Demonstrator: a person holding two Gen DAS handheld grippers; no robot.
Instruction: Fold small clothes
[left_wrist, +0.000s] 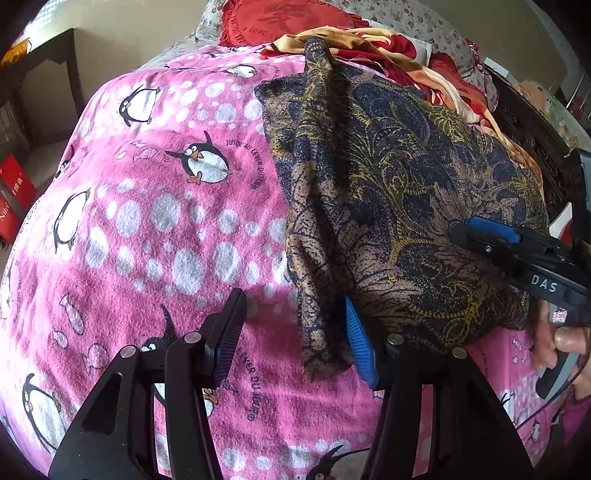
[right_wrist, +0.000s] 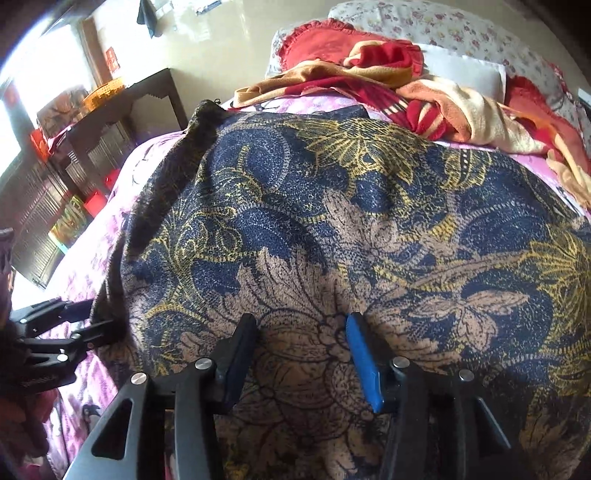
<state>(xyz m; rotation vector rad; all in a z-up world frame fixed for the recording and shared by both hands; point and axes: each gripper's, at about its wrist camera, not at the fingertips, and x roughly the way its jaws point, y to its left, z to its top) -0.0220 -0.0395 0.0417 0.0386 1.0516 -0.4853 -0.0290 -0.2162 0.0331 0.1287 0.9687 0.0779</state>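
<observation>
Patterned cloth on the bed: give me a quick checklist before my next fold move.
1. Cloth lying on the pink blanket: ok.
2. Left gripper open, at the cloth's near edge: ok.
3. Right gripper open over the cloth, nothing pinched: ok.
4. Cloth flat: not ok, left edge is bunched.
5. Grippers apart from each other: ok.
6. Pile of other clothes off the cloth: cannot tell.

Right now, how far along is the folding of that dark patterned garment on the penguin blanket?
Done: the dark patterned garment lies spread on the penguin blanket, one long edge doubled over. In hand: nothing; left claw and right claw stand open above it. Left: further folds, plus the red and cream pile.
</observation>
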